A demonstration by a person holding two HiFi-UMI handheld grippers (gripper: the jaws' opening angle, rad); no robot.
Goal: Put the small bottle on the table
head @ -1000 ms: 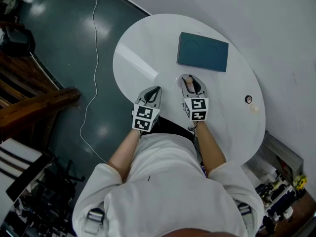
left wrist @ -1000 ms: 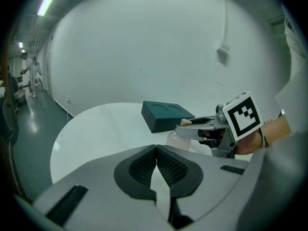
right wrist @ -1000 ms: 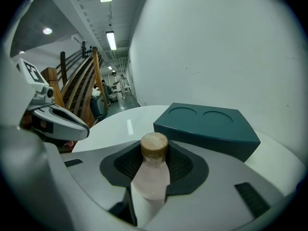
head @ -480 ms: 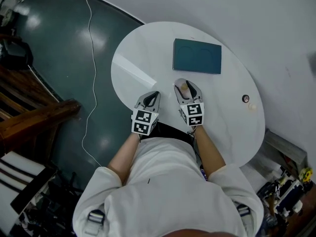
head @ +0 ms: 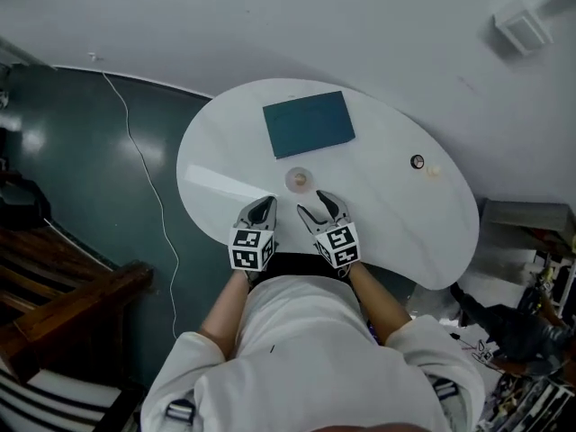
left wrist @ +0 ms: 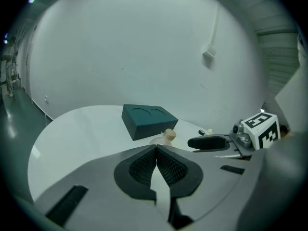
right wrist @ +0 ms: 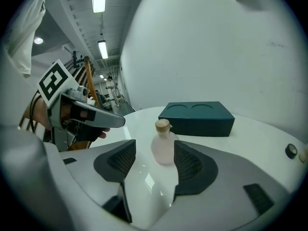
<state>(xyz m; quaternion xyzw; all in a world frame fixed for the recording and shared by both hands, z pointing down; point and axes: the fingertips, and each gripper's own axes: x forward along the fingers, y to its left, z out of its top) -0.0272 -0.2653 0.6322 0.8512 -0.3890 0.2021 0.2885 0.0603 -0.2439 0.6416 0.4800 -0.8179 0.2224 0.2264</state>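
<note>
From above, the table (head: 396, 232) is white and rounded, with a teal box (head: 309, 123) lying flat on its far half. The bottle (head: 299, 180) stands upright on the table just on my side of the box, apart from it. My left gripper (head: 259, 216) and right gripper (head: 321, 211) hang side by side over the near edge, on my side of the bottle, and neither touches it. A dark disc (head: 417, 162) lies well to the right of the box. Along my left gripper, the two ribbed pads meet tip to tip with nothing between them. Past them the box sits ahead, the bottle shows in front of its right corner, and one black jaw of my right gripper reaches in from the right. Along my right gripper, the jaws stand wide apart, having just been opening. The pale pink bottle with its cork stopper stands on the table in the gap at their tips, clear of both pads and held by nothing. The box lies behind it and a little to the right, and my left gripper shows at the left.
</note>
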